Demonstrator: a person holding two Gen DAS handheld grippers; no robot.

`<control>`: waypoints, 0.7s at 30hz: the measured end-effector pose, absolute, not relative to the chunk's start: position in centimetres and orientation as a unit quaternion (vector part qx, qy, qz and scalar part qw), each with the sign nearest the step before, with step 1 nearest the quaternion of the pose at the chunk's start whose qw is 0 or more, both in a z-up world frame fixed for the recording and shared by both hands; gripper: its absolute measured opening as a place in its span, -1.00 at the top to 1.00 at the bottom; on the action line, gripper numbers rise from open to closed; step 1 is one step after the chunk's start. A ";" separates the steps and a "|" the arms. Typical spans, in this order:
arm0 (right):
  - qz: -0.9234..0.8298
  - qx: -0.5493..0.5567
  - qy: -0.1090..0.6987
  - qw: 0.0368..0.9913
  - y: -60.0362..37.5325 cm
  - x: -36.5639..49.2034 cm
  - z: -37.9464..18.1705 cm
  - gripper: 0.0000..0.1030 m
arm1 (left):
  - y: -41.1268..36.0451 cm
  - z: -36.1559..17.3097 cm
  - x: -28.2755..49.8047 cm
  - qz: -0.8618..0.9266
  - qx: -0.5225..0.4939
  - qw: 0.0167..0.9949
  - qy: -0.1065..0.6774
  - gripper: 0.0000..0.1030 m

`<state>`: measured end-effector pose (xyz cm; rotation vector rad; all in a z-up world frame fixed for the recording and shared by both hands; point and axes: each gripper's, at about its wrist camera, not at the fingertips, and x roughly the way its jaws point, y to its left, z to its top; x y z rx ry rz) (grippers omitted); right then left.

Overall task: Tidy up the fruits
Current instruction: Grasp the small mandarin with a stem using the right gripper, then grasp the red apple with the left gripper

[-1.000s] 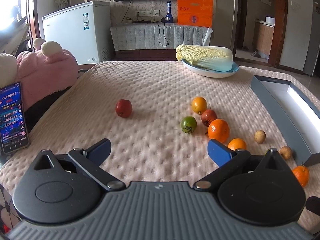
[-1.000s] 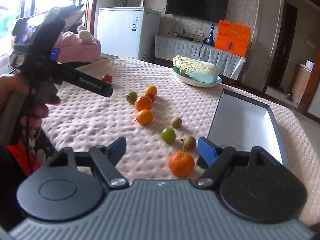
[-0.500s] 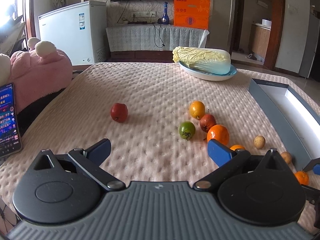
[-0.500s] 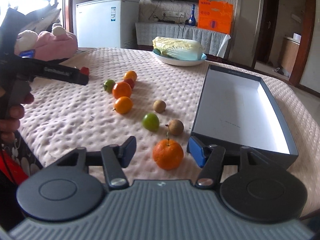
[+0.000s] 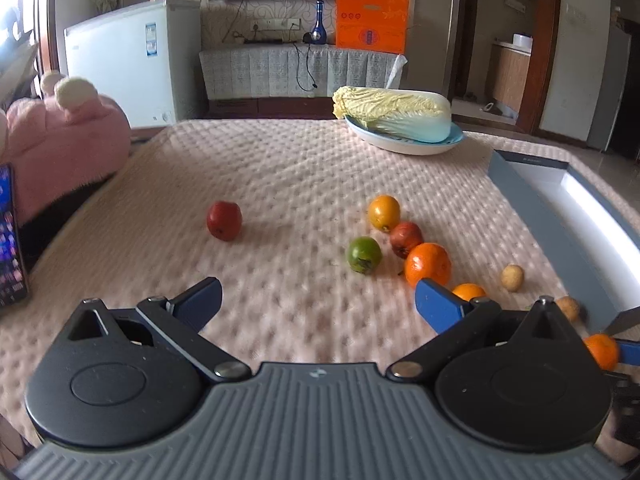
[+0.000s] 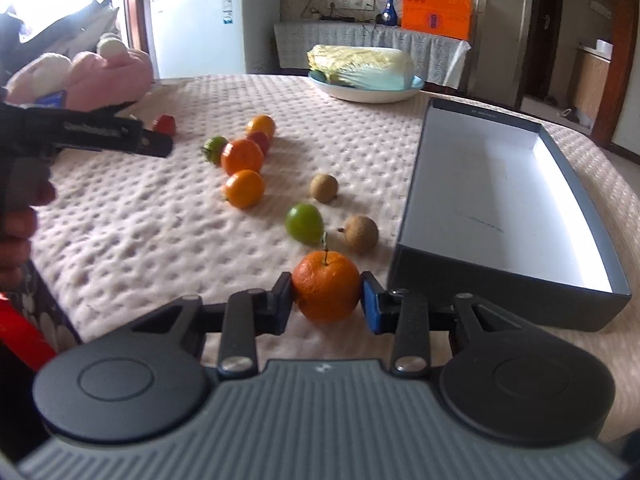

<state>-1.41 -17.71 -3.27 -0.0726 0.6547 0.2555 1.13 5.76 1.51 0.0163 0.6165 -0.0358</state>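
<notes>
A lived-in room: white chest freezer (image 5: 132,56), dark TV on the wall, cloth-draped sideboard carrying a blue bottle (image 5: 318,20) and an orange box (image 5: 372,20). In front, a tabletop (image 5: 280,168) under a pink, bumpy quilted cover.

Right gripper (image 6: 326,300) low at the near edge, both blue pads pressed against a stemmed orange (image 6: 326,286), dimpled skin, sitting on the cover. Just beside it to the right, the near corner of an open grey box (image 6: 500,196), shallow, rectangular, white inside. Just beyond the orange, a green lime-like fruit (image 6: 304,224) and a brown round longan (image 6: 361,234), close together; a second brown one (image 6: 324,188) further back.

Left gripper (image 5: 318,300) hovering above the cover, jaws spread wide, nothing between them. Ahead and to its right, a curved row of fruit: small orange (image 5: 468,292) partly behind the right finger, larger orange (image 5: 427,264), red fruit (image 5: 406,238), yellow-orange one (image 5: 384,212), with a green tomato-like fruit (image 5: 363,255) beside the row. Well apart to the left, a lone red fruit (image 5: 224,220).

At the far edge, a napa cabbage (image 5: 394,114) lying on a pale oval plate (image 5: 404,145). At the left edge, a pink plush toy (image 5: 60,144) and a lit phone (image 5: 10,240) propped upright.
</notes>
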 end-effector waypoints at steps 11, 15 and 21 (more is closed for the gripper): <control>0.194 -0.033 0.312 0.930 -17.1 -2.5 -2.6 0.24 | 9.9 -1.1 9.2 0.086 0.012 0.944 0.318 -0.99; 0.198 -0.023 0.323 0.925 -17.3 -1.9 -2.8 0.24 | 10.6 -1.9 11.0 0.074 0.003 0.941 0.331 -0.50; 0.215 -0.037 0.311 0.925 -16.4 -2.1 -2.4 0.24 | 10.7 -2.3 11.5 0.071 -0.013 0.939 0.336 0.42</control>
